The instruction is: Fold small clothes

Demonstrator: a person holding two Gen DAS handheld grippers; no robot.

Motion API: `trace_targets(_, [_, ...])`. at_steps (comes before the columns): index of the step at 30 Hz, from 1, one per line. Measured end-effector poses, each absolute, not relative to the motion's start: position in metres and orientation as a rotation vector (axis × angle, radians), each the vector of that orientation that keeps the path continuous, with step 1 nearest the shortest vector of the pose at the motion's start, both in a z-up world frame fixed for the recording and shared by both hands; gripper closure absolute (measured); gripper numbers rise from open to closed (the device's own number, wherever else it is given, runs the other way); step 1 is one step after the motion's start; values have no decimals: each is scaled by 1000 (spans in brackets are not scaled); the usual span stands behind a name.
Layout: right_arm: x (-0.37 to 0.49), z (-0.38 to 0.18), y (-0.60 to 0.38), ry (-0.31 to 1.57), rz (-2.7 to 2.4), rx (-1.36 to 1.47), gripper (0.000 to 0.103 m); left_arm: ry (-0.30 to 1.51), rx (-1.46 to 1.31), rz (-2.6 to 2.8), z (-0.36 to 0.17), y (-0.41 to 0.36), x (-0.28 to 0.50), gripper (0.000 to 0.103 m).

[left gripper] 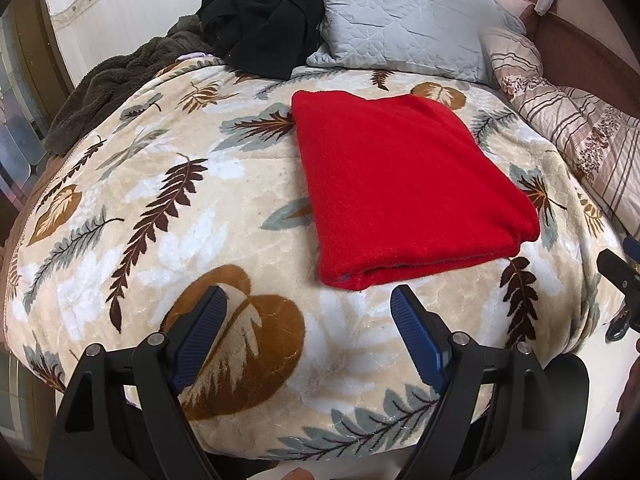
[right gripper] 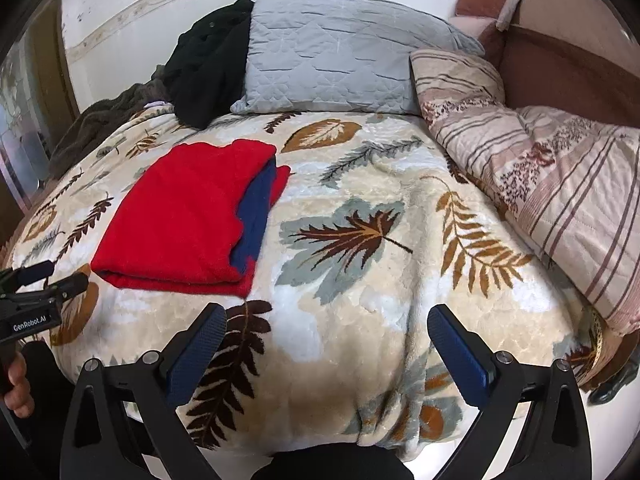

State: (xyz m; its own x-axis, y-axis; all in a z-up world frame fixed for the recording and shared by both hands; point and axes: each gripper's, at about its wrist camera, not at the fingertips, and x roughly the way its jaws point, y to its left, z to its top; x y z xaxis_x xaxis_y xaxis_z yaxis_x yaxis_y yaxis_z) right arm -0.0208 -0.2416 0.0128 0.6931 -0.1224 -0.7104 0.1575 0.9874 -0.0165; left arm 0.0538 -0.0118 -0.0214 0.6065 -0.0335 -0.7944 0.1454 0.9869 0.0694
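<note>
A folded red garment point(left gripper: 404, 184) lies flat on the leaf-patterned blanket point(left gripper: 168, 200); in the right wrist view the red garment point(right gripper: 184, 216) shows a blue layer point(right gripper: 256, 216) peeking out along its right edge. My left gripper point(left gripper: 308, 300) hovers just in front of the garment's near folded edge, open, with nothing between its blue pads. My right gripper point(right gripper: 326, 316) stands wide open over bare blanket point(right gripper: 400, 280), to the right of the garment, holding nothing. The left gripper point(right gripper: 60, 276) also shows at the left edge of the right wrist view, held by a hand point(right gripper: 18, 388).
A grey quilted pillow point(left gripper: 404, 20) and a black garment heap point(left gripper: 260, 12) lie at the bed's head. A striped duvet point(right gripper: 552, 184) is bunched along the right side. A dark brown fleece point(left gripper: 108, 84) hangs at the far left edge. A brown headboard point(right gripper: 568, 68) stands behind.
</note>
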Motion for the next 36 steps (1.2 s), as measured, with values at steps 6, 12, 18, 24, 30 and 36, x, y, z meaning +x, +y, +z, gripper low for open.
trace_targets(6, [-20, 8, -242, 807, -155, 51, 1, 921, 126, -102, -23, -12, 55, 18])
trace_targets(12, [-19, 10, -242, 801, -146, 58, 1, 921, 131, -99, -23, -14, 53, 18])
trace_targets(18, [-20, 14, -244, 784, -141, 41, 1, 925, 132, -95, -24, -14, 54, 18])
trace_targets(24, [-22, 15, -249, 792, -152, 33, 1, 931, 140, -92, -25, -14, 52, 18])
trace_targets(30, [-29, 18, -251, 780, -159, 59, 1, 930, 142, -95, -26, -13, 47, 18])
trace_targets(36, [-36, 28, -246, 755, -170, 20, 1, 919, 150, -103, -23, -13, 41, 18])
